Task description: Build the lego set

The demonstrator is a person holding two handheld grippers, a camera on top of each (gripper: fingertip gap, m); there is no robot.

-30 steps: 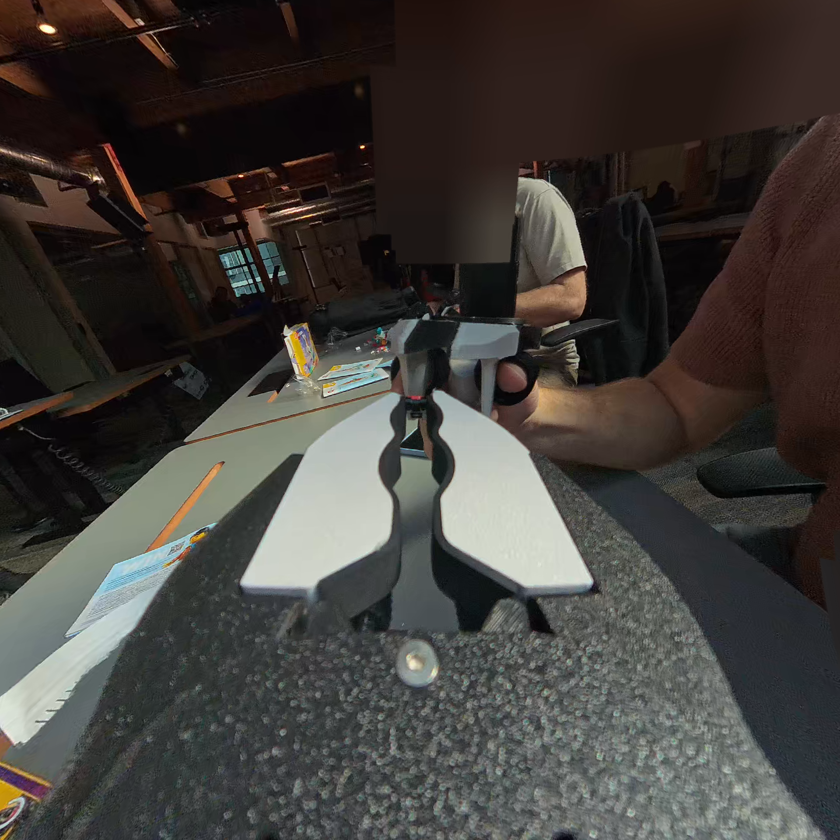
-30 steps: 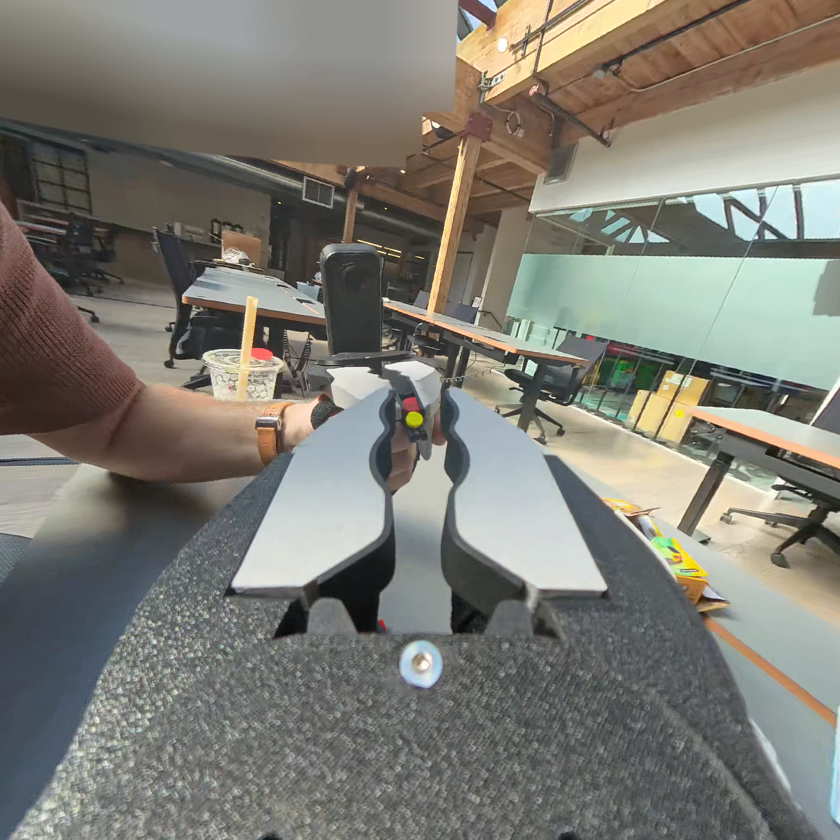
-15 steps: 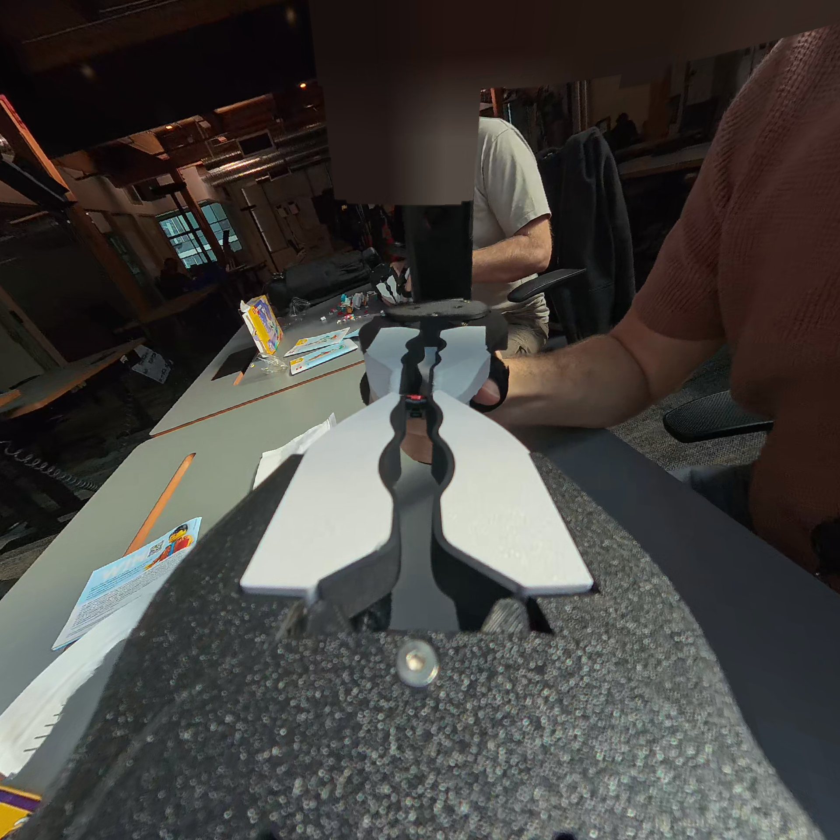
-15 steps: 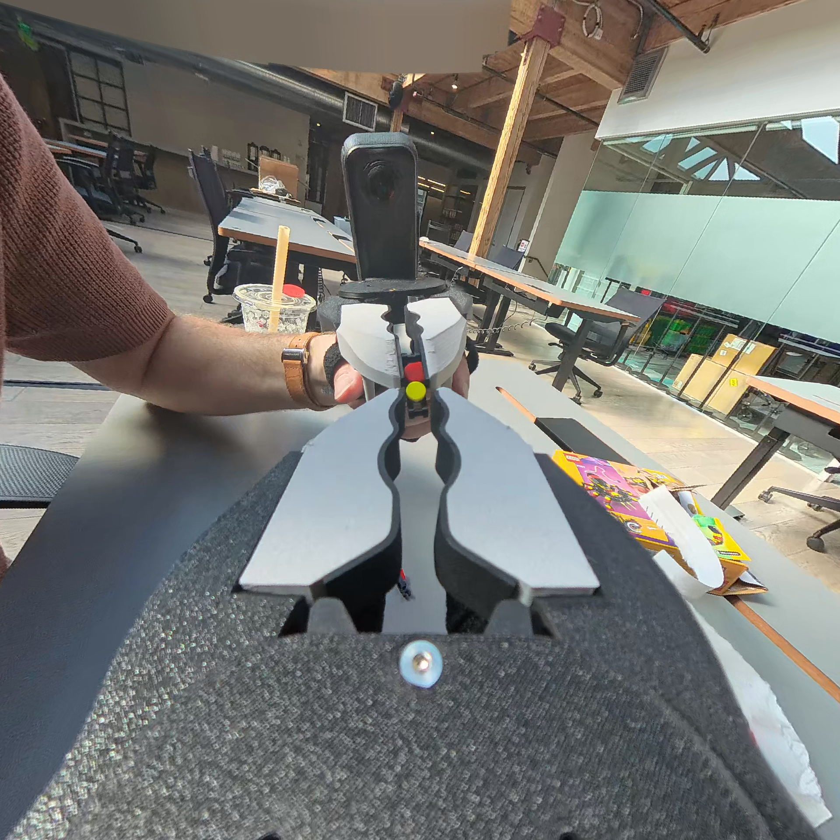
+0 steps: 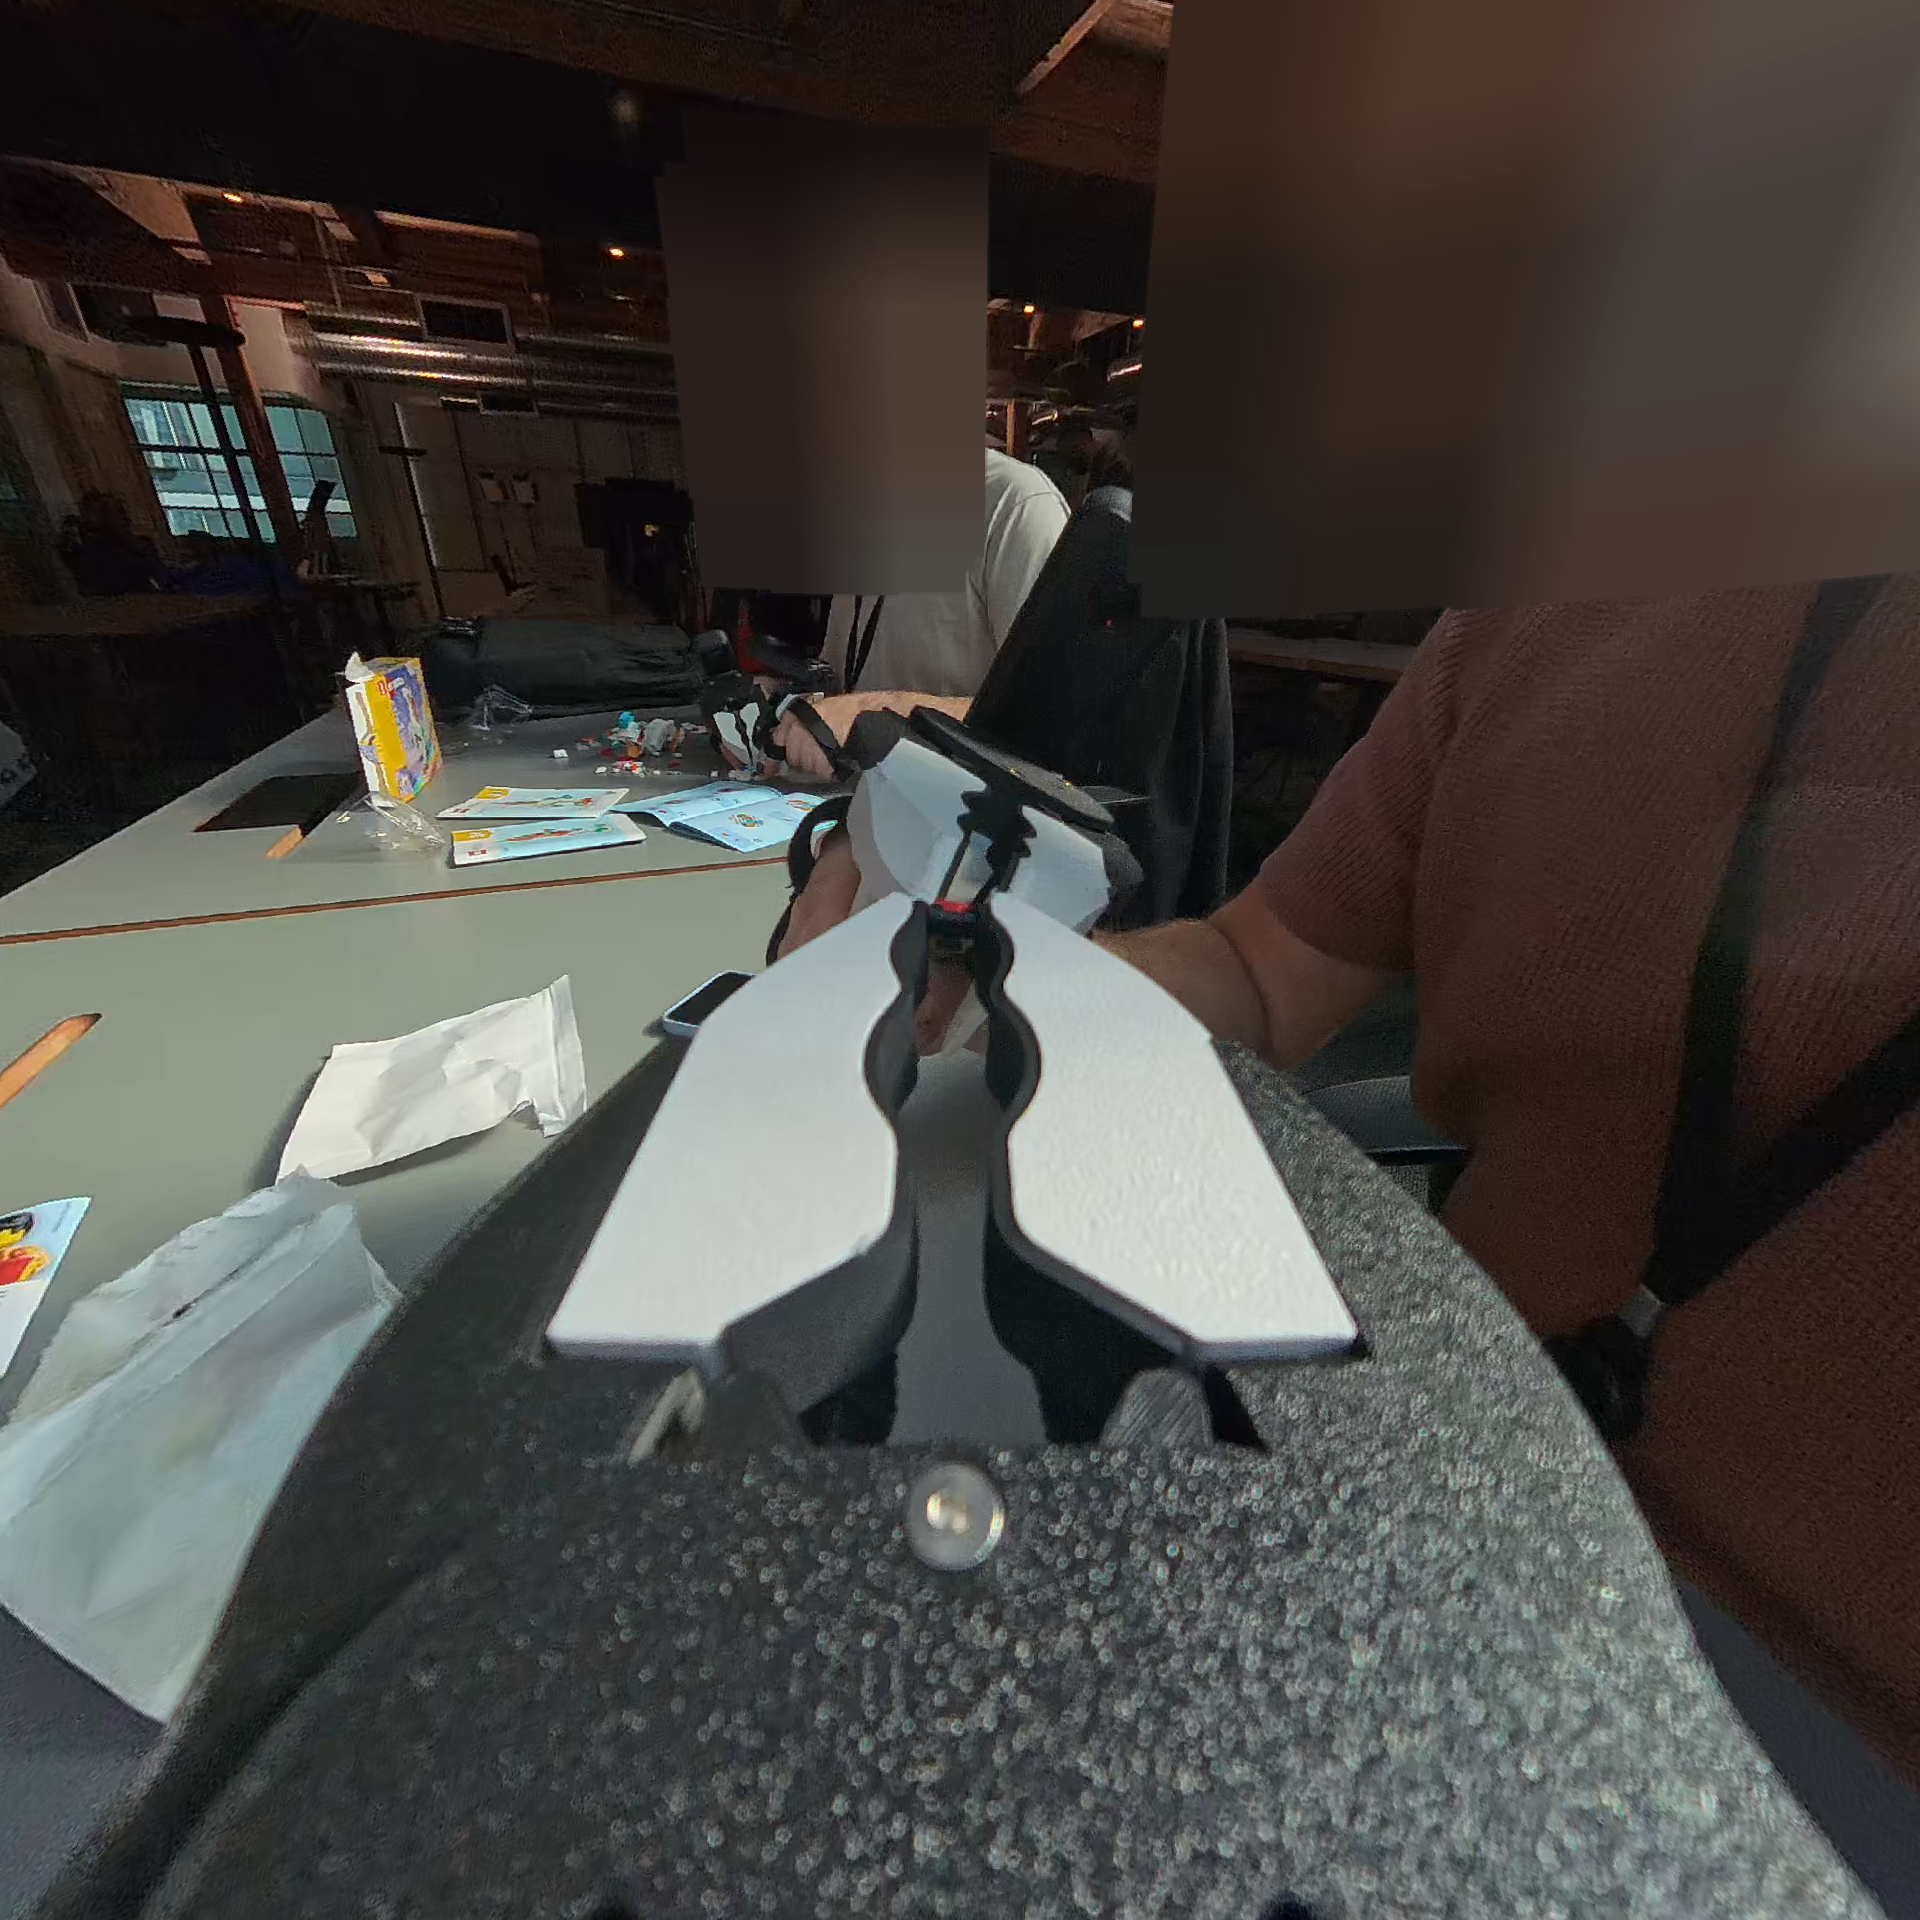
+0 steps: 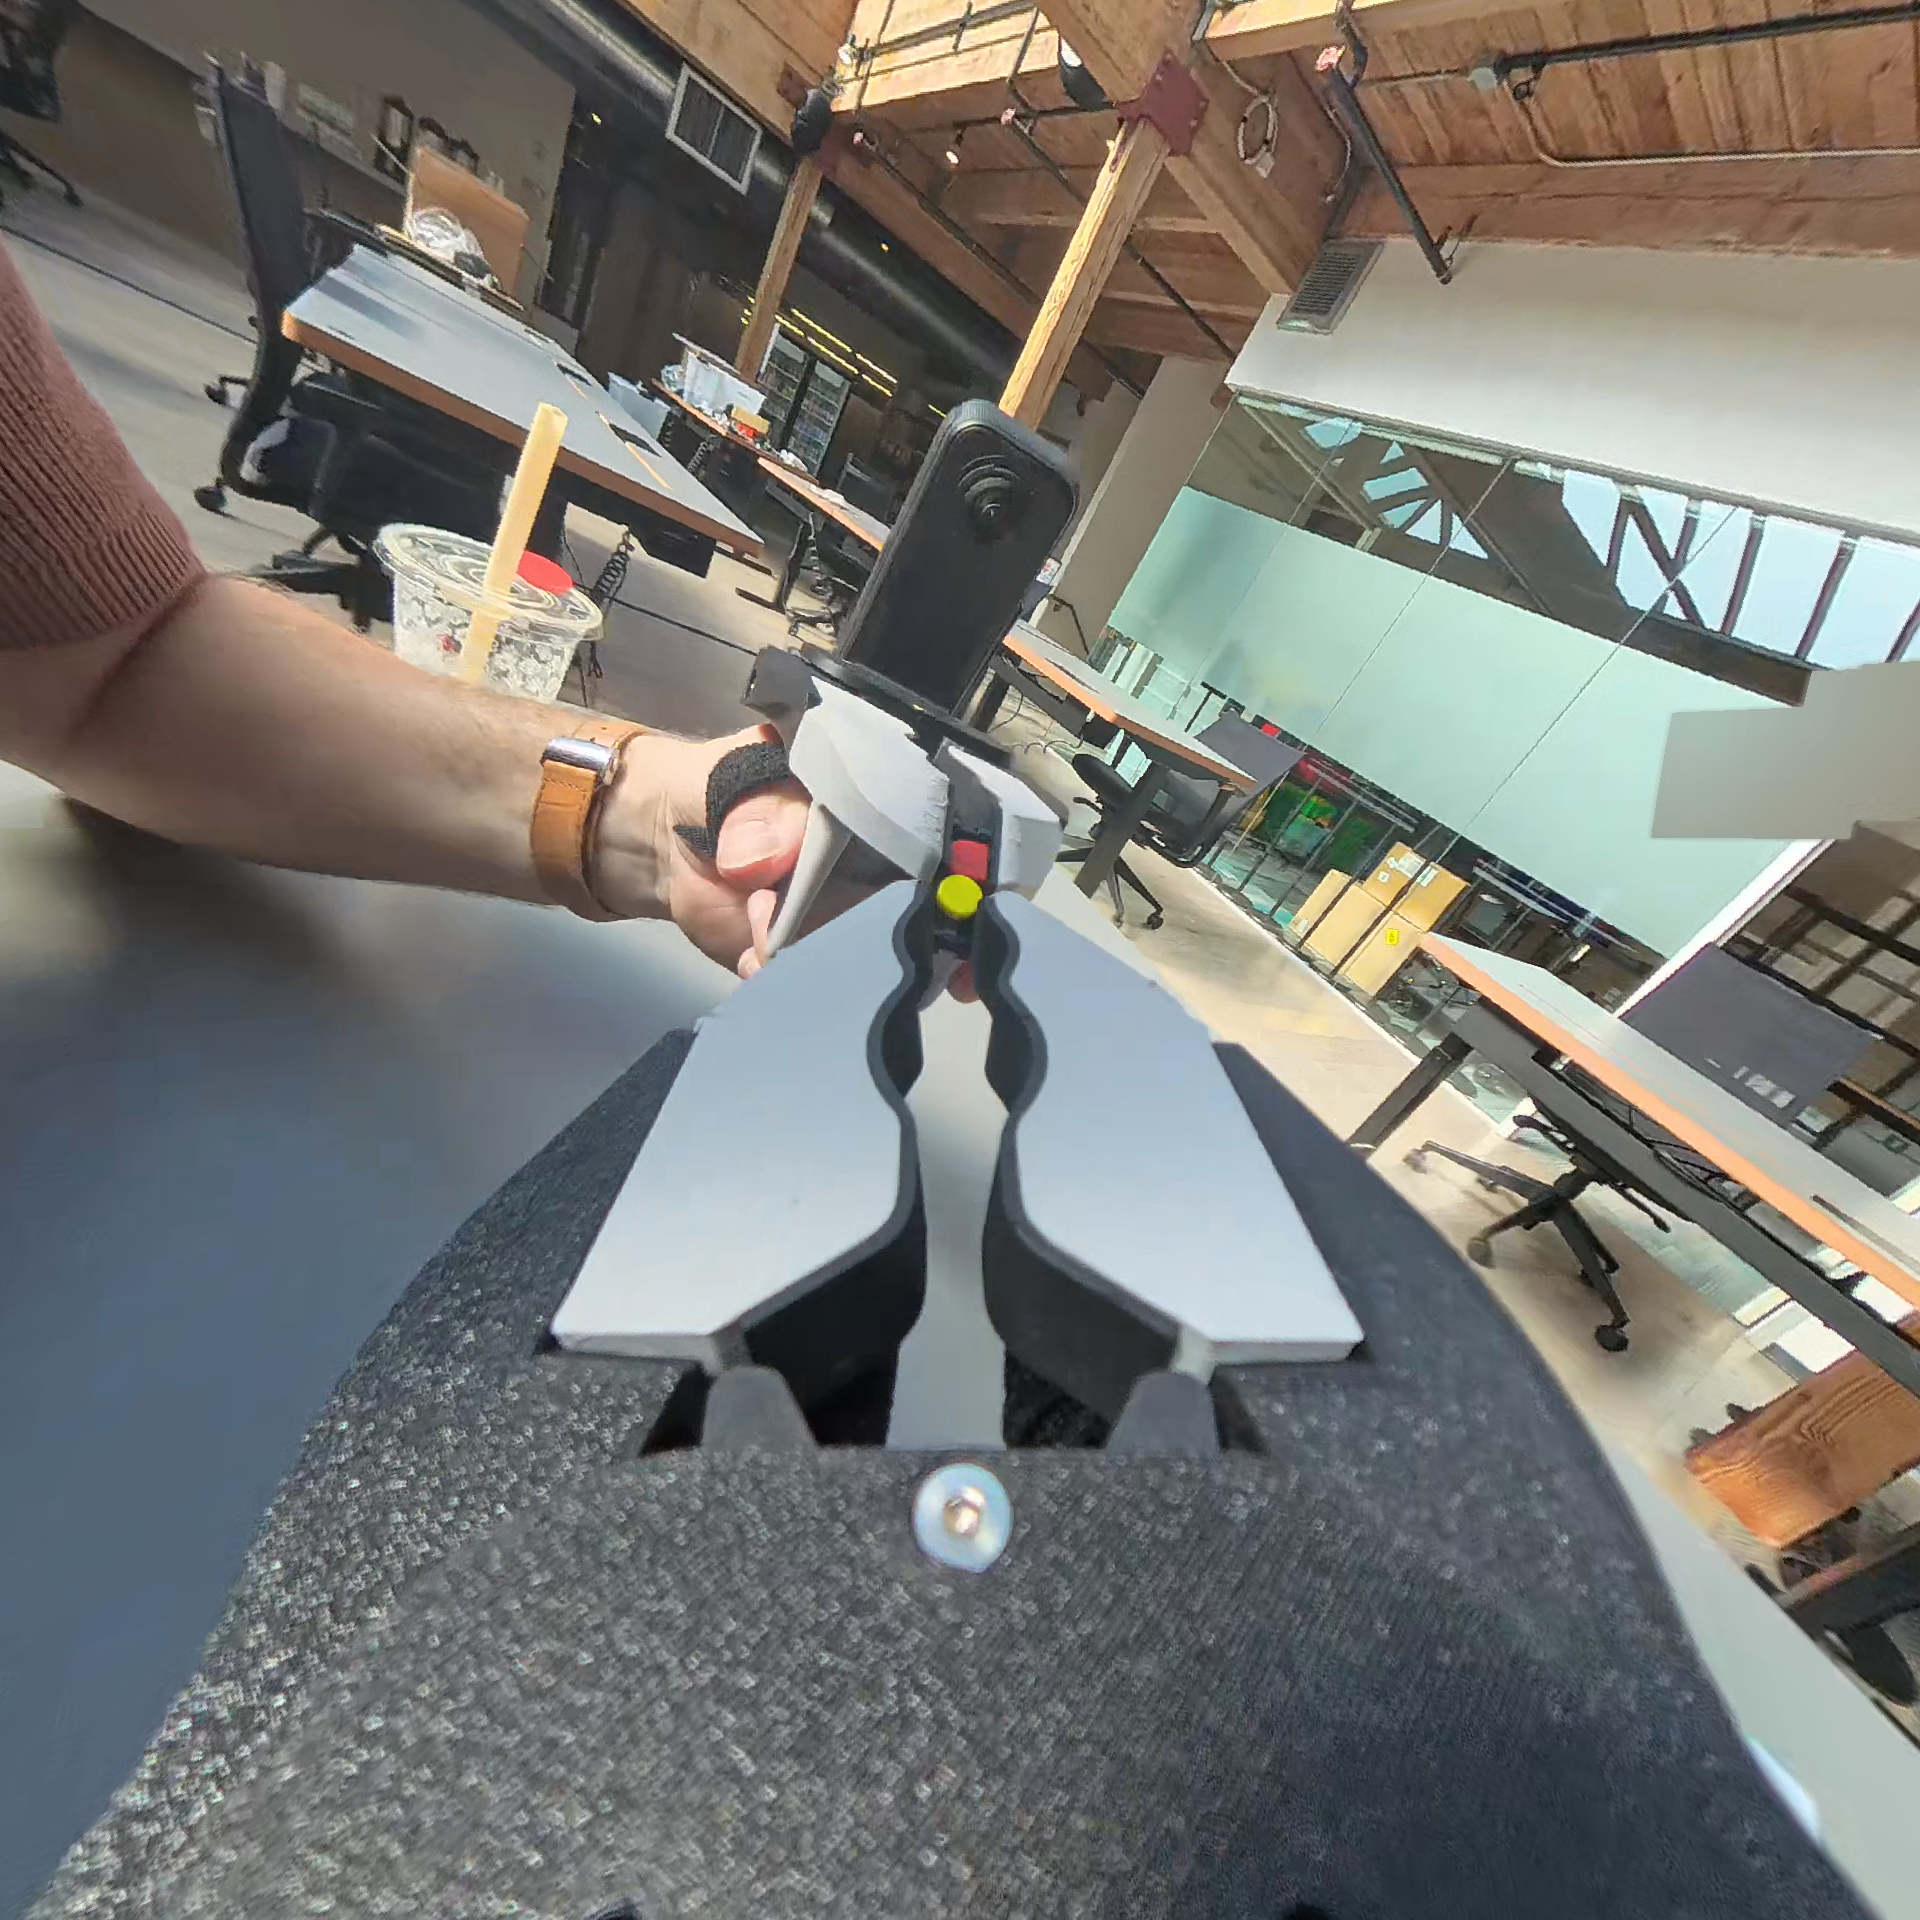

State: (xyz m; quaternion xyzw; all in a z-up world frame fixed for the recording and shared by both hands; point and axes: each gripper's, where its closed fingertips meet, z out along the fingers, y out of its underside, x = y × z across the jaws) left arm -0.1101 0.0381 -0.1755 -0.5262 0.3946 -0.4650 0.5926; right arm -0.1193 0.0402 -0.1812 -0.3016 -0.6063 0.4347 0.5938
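Note:
My two grippers meet tip to tip above the dark table. In the left wrist view my left gripper (image 5: pixel 951 920) is shut on a small red lego piece (image 5: pixel 951 906), and the right gripper (image 5: pixel 977 831) faces it, tilted. In the right wrist view my right gripper (image 6: pixel 954 920) is closed around a small assembly with a yellow round stud (image 6: pixel 958 896). The red piece (image 6: pixel 968 858) sits just behind it, in the left gripper's jaws. The join between the pieces is mostly hidden by the fingers.
White paper bags (image 5: pixel 436 1081) (image 5: pixel 156 1403) and a phone (image 5: pixel 707 1003) lie on the grey table at left. Farther off are booklets (image 5: pixel 540 836), a lego box (image 5: pixel 395 727), loose bricks (image 5: pixel 634 738) and another person. A plastic cup with a straw (image 6: pixel 488 613) stands behind the left wrist. The tips of both grippers are at nearly the same place.
Both grippers have rolled and turned while staying tip to tip on the small pieces. The left view has swung and now shows more of the table with the paper bags.

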